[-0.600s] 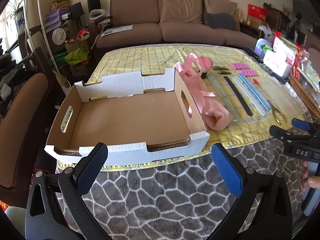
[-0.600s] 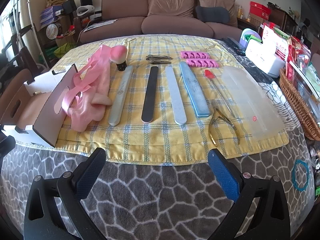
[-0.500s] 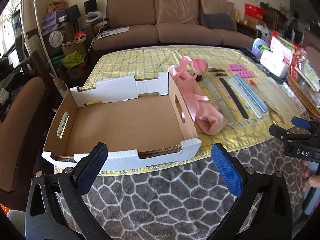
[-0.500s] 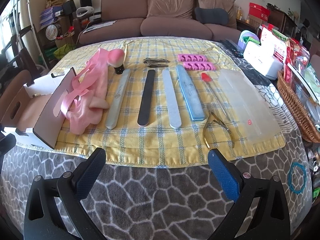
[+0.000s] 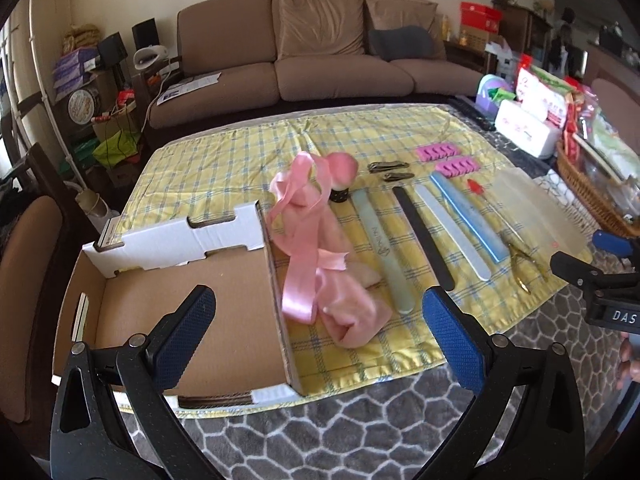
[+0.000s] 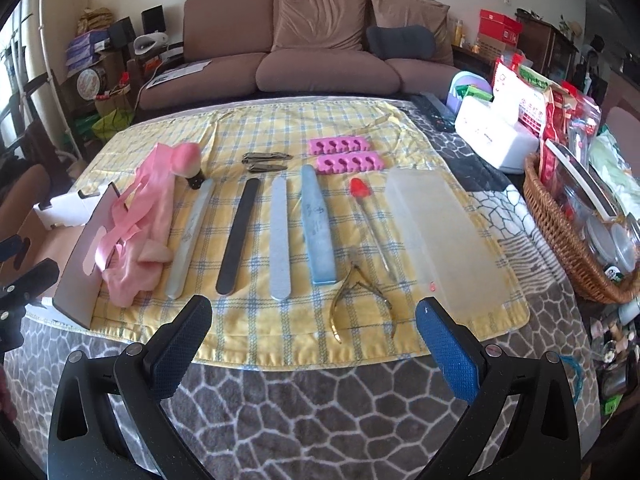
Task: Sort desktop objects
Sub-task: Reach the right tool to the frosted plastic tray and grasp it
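An empty cardboard tray (image 5: 168, 304) sits at the left end of the yellow plaid cloth (image 5: 240, 168). A pink ribbon and pouch (image 5: 316, 256) lie against its right wall. Several long nail files (image 6: 276, 236), gold cuticle nippers (image 6: 356, 304), a red-tipped tool (image 6: 362, 192), nail clippers (image 6: 266, 162), pink toe separators (image 6: 344, 152) and a clear plastic lid (image 6: 444, 244) lie in a row on the cloth. My left gripper (image 5: 318, 330) is open and empty above the tray's right wall. My right gripper (image 6: 314, 338) is open and empty above the cloth's front edge.
A grey patterned cover (image 6: 320, 412) lies along the table's front. A wicker basket (image 6: 560, 240) full of items stands at the right edge, with a white box (image 6: 492, 136) behind it. A brown sofa (image 6: 304, 48) stands beyond the table, a chair (image 5: 28, 280) at the left.
My left gripper has moved forward and to the right, from before the tray's front wall to over its right wall. My right gripper has risen slightly and stays open.
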The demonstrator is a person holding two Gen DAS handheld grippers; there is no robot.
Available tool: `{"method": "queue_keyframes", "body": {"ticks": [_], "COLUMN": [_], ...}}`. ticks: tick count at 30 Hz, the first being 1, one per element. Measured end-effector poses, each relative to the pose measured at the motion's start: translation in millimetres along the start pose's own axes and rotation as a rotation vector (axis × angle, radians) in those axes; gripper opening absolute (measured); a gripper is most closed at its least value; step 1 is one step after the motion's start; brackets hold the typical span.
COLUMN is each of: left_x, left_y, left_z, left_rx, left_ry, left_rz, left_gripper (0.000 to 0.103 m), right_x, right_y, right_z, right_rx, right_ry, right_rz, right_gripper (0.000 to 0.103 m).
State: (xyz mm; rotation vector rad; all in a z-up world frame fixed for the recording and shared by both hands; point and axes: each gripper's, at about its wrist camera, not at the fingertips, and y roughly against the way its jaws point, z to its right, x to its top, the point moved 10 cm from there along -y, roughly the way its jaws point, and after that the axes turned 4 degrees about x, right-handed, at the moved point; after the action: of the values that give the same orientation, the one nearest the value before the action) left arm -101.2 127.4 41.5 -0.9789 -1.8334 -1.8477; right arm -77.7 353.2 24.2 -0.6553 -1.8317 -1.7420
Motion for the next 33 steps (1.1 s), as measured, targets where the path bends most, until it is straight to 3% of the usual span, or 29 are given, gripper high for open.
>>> {"method": "queue_keyframes", "body": {"ticks": [8, 14, 24, 28, 33], "left_x": [24.9, 35.1, 25.9, 20.6, 13.7], "left_y": [-22.6, -38.2, -62.0, -65.9, -64.7], "left_z": [63.0, 113.3, 159.2, 162.6, 164.5], "left_rx": [-0.108, -0.162, -0.247, -0.270, -0.308], "left_ry": [-0.045, -0.121, -0.175, -0.163, -0.149], "left_rz": [-0.006, -0.011, -0.075, -0.100, -0.127], "left_gripper": [0.103, 0.103, 0.103, 0.103, 0.103], "right_x": [11.5, 4.1, -13.1, -16.3, -16.8], "right_y": [-5.5, -28.5, -76.1, -81.6, -76.2], "right_z": [85.2, 126.7, 131.7, 132.1, 131.1], "right_rx": [-0.057, -0.062, -0.017, 0.016, 0.025], "right_ry": [-0.069, -0.110, -0.073, -0.080, -0.074], "right_rz": [0.026, 0.018, -0.051, -0.064, -0.060], "right_gripper": [0.103, 0.103, 0.102, 0.082, 0.081]}}
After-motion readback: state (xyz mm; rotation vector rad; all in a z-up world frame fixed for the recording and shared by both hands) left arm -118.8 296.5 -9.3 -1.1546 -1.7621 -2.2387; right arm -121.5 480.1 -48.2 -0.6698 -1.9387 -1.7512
